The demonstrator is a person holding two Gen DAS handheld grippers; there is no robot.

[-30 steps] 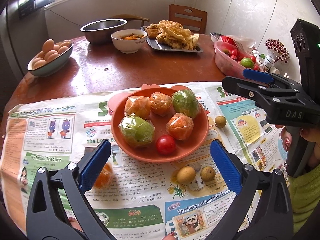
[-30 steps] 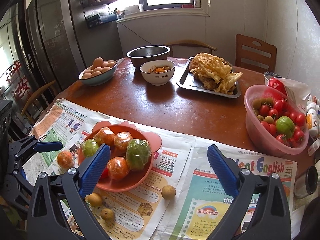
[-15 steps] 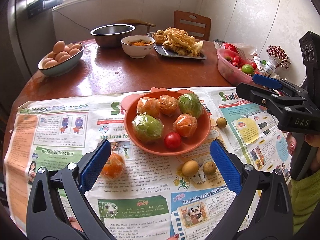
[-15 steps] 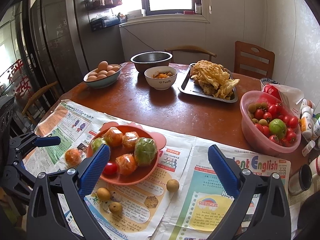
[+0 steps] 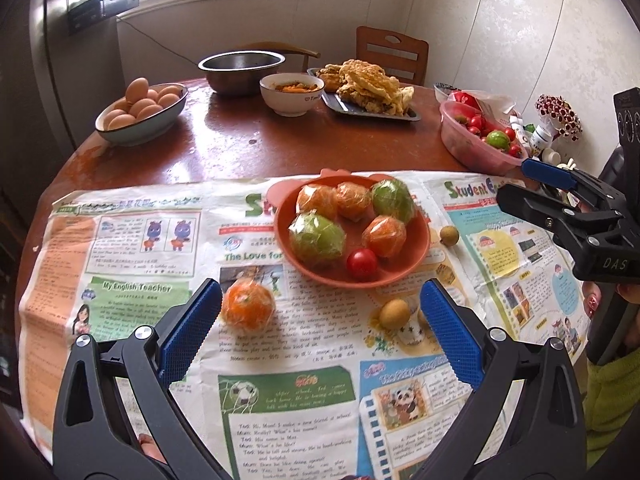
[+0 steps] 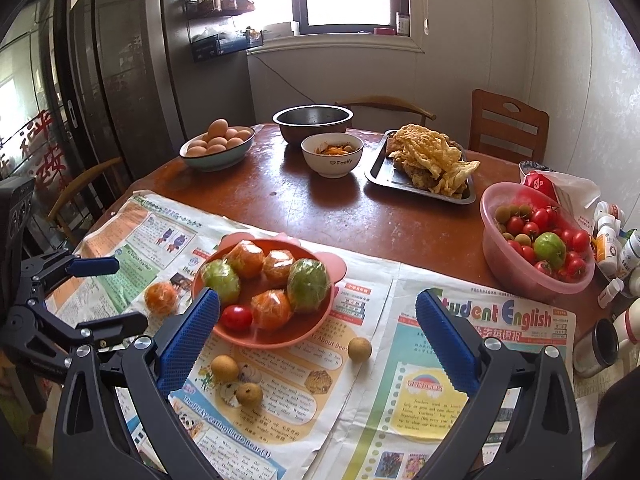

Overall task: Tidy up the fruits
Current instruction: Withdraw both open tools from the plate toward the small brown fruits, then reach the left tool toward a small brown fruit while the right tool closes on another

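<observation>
Orange (image 5: 248,306), film-wrapped, lies loose on the newspaper (image 5: 132,264), just left of the plate (image 5: 416,264) and beside the left gripper (image 5: 320,324) inner left finger. Both grippers gape wide, holding nothing. The right gripper (image 6: 318,334) hangs farther off, so the left is nearer. Being round, the orange offers no long axis.

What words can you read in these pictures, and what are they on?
"Student English": newspaper headline.
"My English Teacher": newspaper, green box.
"The Love for": newspaper, left of the orange plate.
"Family": white bowl.
"DAS": right tongs.
"The Picky-eating Little Bear": newspaper, bottom strip.
The small article print, the Chinese characters and the bottle labels are too small or blurred to read.
</observation>
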